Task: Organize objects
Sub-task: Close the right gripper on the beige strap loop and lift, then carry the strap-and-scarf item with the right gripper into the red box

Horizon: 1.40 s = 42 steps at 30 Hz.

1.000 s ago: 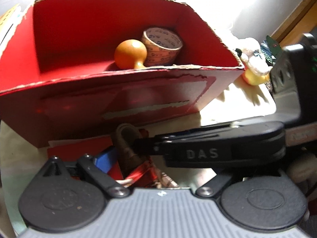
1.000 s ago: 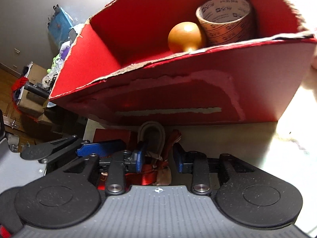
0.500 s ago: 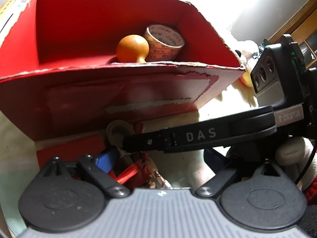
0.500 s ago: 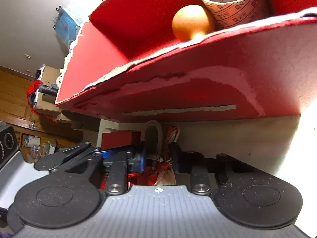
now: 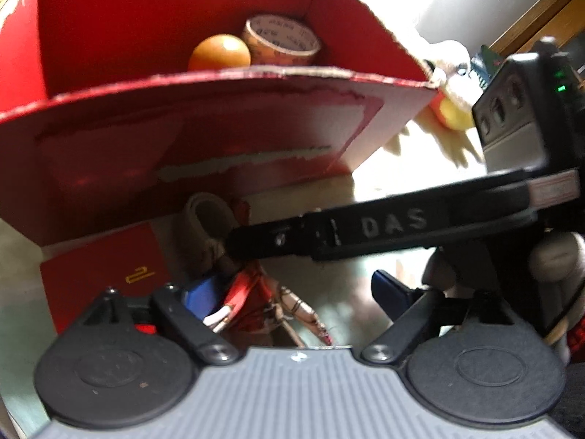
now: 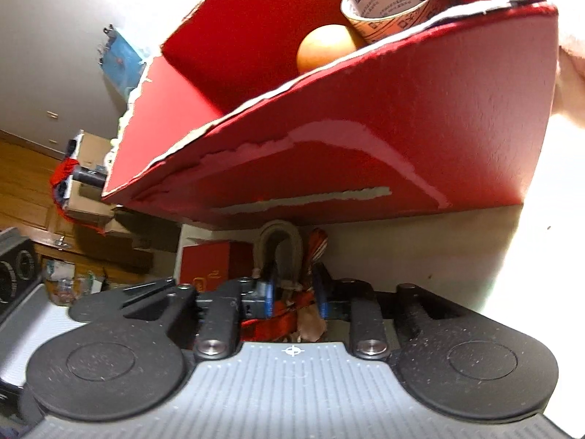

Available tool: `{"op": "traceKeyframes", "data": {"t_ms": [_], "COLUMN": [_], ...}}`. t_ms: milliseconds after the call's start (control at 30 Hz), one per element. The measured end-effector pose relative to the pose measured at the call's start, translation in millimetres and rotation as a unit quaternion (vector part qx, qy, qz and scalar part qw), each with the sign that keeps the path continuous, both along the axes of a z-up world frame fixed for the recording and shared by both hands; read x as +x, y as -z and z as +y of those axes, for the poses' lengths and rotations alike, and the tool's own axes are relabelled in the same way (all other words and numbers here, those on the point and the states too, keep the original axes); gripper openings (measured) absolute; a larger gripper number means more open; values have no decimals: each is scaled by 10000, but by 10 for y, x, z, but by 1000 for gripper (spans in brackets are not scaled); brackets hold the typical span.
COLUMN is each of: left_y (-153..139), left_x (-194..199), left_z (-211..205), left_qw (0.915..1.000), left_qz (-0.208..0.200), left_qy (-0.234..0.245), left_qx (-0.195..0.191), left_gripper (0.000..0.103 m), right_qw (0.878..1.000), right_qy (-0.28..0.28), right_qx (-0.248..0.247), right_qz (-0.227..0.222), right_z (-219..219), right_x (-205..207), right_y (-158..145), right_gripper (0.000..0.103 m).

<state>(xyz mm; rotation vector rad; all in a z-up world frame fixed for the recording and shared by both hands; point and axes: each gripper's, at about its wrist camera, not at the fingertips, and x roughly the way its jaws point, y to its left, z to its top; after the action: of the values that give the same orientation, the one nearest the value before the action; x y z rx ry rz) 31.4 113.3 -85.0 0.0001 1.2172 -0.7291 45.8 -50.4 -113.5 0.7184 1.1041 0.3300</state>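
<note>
Padlock point(image 6: 281, 252) with red strap lies on the worktop point(image 6: 438, 248) against the red box's point(image 6: 365, 146) front wall. Right gripper point(image 6: 292, 298) brackets it, jaws just opening; contact cannot be judged. Left gripper point(image 5: 292, 292) stands wide, empty.

The right gripper point(image 6: 292, 298), its jaws just opened further, straddled a red-clad figurine point(image 6: 289, 285) before a red cardboard box point(image 6: 365, 153) holding a tape roll point(image 6: 395, 0) and an orange ball point(image 6: 323, 53).
</note>
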Motion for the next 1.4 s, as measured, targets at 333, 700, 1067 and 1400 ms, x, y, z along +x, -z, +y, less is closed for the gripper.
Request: {"op": "traceKeyframes", "data": {"t_ms": [333,700,1067,1400], "left_y": [92,-66,-437,-786], "left_x": [-22,-138,-260,-385], "left_z": [-27,-126,-324,-486], "left_qw": [9999,9993,9923,9806], "left_qz": [25,-215,-579,-1049], "left_qy": [-108,319,967,1395], "left_qx": [95,0,-513,-889], "left_gripper": [89,85,83,83], "right_qw": [9995,9995,9991,9934], "right_qy": [-115,-270,63,549], "right_qx": [14,-113,-152,-269], "right_qz": [290,74,-396,-973], "right_z": [17,-101,-260,-392], "right_x": [36,-151,-497,-764], "right_y": [132,-66,-271,-582], "right_gripper": [38,35,34,33]}}
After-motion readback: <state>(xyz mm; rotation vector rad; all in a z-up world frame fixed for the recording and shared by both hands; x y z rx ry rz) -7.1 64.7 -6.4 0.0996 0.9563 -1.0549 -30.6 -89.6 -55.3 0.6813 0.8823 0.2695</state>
